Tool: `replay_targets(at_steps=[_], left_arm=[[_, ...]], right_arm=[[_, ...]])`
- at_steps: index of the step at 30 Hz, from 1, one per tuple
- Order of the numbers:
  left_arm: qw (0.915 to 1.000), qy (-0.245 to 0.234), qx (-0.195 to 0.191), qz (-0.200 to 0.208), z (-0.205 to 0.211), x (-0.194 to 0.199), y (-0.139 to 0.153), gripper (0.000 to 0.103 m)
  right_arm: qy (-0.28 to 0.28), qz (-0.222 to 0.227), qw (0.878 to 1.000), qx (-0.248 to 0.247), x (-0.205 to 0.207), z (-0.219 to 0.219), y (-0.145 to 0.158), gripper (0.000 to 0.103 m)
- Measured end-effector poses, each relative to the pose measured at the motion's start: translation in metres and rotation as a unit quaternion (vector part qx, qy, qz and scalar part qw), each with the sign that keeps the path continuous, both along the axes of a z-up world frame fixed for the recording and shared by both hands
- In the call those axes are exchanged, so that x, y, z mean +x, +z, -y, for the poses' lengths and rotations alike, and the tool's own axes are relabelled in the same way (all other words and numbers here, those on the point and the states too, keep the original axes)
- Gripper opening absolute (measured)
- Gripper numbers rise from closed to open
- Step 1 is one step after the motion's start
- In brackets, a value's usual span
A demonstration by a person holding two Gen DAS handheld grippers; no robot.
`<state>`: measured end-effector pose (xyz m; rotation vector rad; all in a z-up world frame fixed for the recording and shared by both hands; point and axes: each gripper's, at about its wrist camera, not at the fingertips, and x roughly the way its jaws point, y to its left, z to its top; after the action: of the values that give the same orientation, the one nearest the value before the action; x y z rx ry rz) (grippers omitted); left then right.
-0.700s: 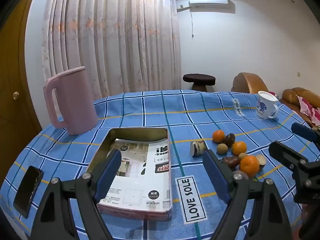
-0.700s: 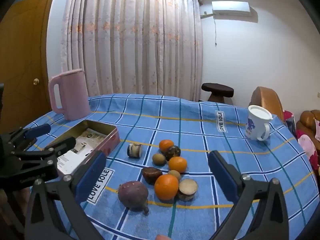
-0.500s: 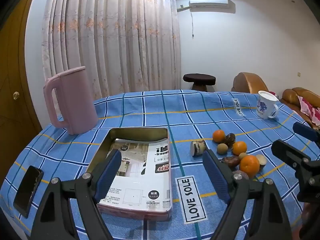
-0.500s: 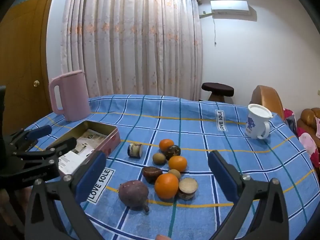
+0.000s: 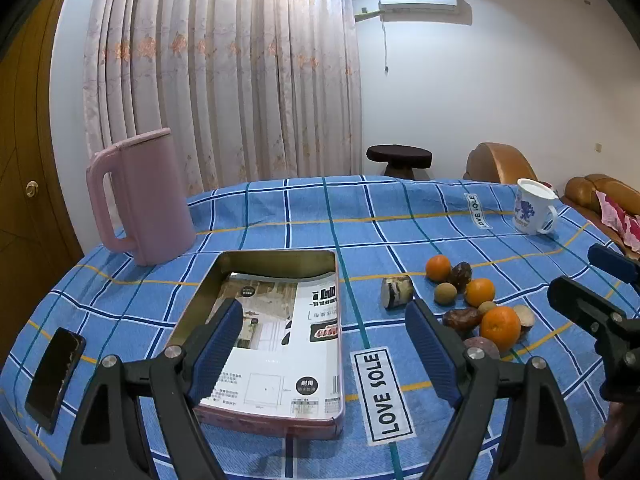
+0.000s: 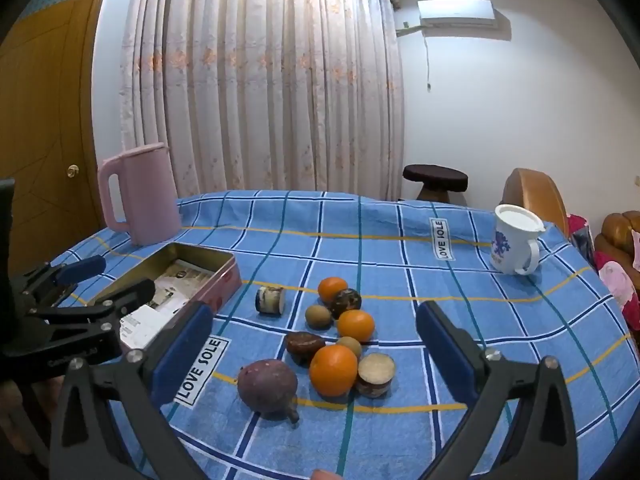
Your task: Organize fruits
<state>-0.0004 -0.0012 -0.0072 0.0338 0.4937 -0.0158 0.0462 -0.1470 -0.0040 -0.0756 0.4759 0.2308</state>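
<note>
Both claws spread, empty: left claw (image 5: 324, 344) over the open rectangular metal tin (image 5: 276, 258) near the worktop's (image 6: 400, 240) left edge, right claw (image 6: 314, 346) over the clustered round fruits (image 6: 334, 370) mid-worktop. Risk: tight cluster, so 1 pinch may roll neighbours.

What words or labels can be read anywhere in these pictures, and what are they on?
"LOVE SOLE": near white patch on the tablecloth.
"LOVE SOLE": far white patch on the tablecloth.
Printed sheet in the tin: dark print, too small to read.
White mug: blue picture; lettering unreadable.
Left hand-held gripper: pale lettering on its body, too blurred.
</note>
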Motion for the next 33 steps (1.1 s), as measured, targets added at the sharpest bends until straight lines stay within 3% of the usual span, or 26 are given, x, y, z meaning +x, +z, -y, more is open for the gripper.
replay_targets(at_steps=[33], left_arm=[[1.0000,-0.002,0.002,-0.005,0.0024,-0.0002,-0.0041,0.084]], right_arm=[[-0.004,-0.004,1.000,0.009,-0.0031,0.0029,-0.0046,0.103]])
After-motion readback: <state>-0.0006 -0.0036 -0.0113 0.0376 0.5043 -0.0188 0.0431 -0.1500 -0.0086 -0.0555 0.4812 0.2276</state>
